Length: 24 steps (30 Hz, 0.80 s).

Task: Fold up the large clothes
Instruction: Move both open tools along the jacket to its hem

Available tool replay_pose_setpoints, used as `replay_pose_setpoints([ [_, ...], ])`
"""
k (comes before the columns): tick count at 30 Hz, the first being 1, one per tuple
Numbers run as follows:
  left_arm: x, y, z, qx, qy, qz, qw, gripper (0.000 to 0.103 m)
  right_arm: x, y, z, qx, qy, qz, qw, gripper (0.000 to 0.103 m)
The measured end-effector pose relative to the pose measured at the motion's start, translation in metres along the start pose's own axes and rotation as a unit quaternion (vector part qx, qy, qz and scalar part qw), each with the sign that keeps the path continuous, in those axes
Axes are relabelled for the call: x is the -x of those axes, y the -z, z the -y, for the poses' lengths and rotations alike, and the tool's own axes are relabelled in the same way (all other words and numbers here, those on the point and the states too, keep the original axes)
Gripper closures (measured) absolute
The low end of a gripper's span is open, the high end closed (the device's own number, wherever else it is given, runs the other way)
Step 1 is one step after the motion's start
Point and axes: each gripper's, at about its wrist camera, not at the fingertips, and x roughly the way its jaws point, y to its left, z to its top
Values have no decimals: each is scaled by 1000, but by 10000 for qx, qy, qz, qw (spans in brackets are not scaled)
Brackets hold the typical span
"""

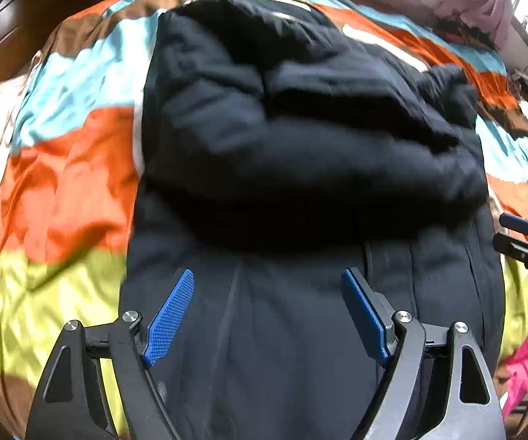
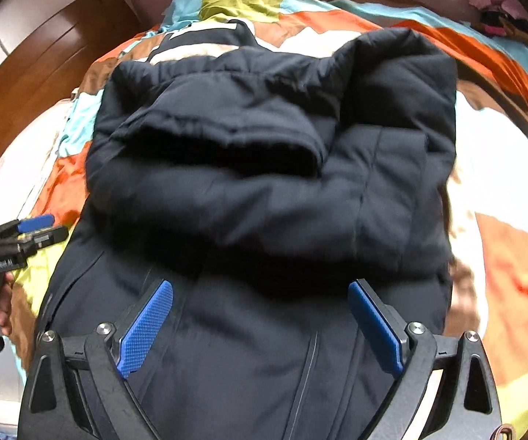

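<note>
The dark padded jacket (image 1: pixel 300 154) lies lengthwise on the bed, on a patchwork bedspread (image 1: pixel 65 168) of orange, blue, lime and brown satin; its collar end points toward the wall and its hem toward the person. Both sleeves appear laid across the chest, one over the other, forming a thick roll across the middle; this reads as the sleeve stage done and the lengthwise fold not yet made.

The left gripper (image 1: pixel 267 315) hovers over the lower body of the jacket, jaws spread wide, nothing between the blue pads (image 1: pixel 170 317); the right gripper (image 2: pixel 260 326) hangs likewise over the hem region, jaws apart and empty. Held side by side above the hem end, they seem poised to take the bottom edge and carry it up over the sleeves; that is my judgement only.

The fabric is matte, quilted and bulky; a front zip line (image 2: pixel 309 374) runs down the lower panel. I expect it to spring back unless pressed.
</note>
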Motion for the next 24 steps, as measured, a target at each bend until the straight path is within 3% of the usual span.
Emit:
replay_pose_setpoints([
  [14, 39, 88, 31, 594, -141, -156, 9980, 25, 28, 89, -19, -155, -308, -374, 9987, 6],
  [24, 60, 125, 32, 256, 41, -136, 9996, 25, 47, 141, -40, -155, -138, -459, 9987, 6],
])
